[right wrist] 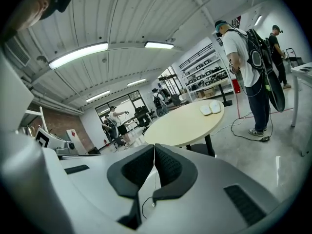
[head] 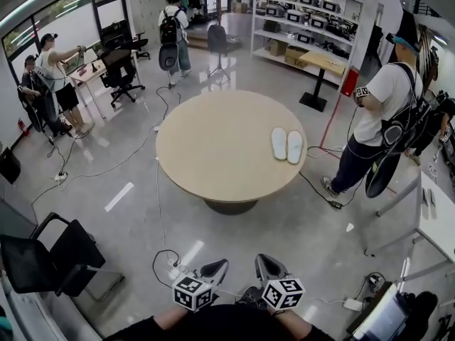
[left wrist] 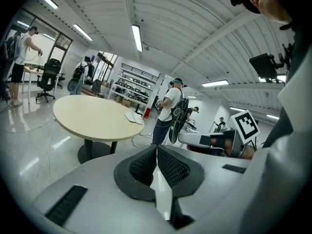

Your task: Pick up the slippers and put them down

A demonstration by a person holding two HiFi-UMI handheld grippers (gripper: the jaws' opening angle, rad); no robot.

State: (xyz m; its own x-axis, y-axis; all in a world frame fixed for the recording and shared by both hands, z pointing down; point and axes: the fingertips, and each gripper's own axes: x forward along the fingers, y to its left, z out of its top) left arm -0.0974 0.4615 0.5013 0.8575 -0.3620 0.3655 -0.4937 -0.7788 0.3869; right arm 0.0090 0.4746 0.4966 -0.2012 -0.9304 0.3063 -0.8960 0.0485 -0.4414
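Observation:
Two white slippers lie side by side near the right edge of a round beige table. The pair also shows far off as slippers in the left gripper view and slippers in the right gripper view. My left gripper and right gripper hang close together at the bottom of the head view, well short of the table. Both are shut with nothing between their jaws, as left gripper and right gripper show close up.
A person with a backpack stands right of the table. A black chair is at the left. Cables run over the floor. A white desk is at the right. Shelving and more people stand far back.

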